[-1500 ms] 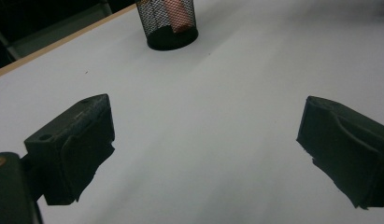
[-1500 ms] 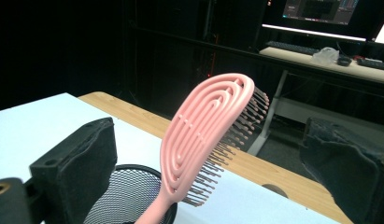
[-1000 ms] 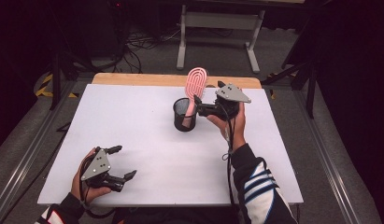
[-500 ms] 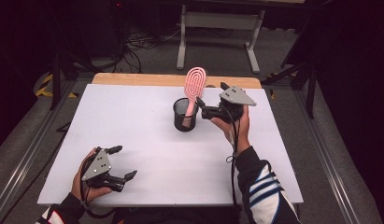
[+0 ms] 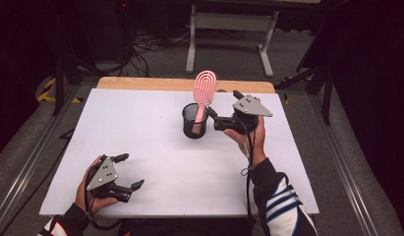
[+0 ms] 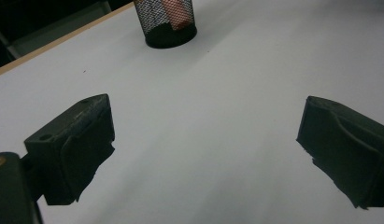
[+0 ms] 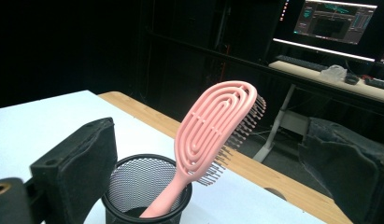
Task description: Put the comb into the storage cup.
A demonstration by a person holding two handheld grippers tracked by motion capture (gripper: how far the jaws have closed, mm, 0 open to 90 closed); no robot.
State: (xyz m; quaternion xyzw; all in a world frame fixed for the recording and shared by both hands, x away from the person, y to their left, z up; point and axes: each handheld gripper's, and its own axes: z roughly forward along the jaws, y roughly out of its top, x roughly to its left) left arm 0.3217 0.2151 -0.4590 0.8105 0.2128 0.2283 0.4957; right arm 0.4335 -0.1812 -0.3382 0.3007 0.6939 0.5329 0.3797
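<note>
Nearest the person, the left gripper (image 5: 125, 172) is resting at the near left corner of the white table (image 5: 140, 123), its jaws spread wide with nothing between them; its position is matching that of a second ago. In the left gripper view, bare tabletop is lying between the two black pads (image 6: 82, 149), and the black mesh cup (image 6: 167, 21) is standing well beyond them.

Farther out, at mid-table, the right gripper (image 5: 213, 119) is hovering just beside the mesh cup (image 5: 194, 120), its jaws open wide and holding nothing. Compared with a second ago, the right hand (image 5: 248, 135) is sitting slightly farther back from the cup, and the jaws are no longer closing around the brush handle.

The pink hairbrush (image 5: 204, 96) is standing handle-down in the cup, leaning toward the right gripper, its oval head rising above the rim. In the right gripper view, the hairbrush (image 7: 213, 135) is showing between the wide-set jaws without touching either, bristles facing away.

Beyond the table's wooden far edge (image 5: 155, 83), a metal stand (image 5: 229, 29) is standing on the floor.
</note>
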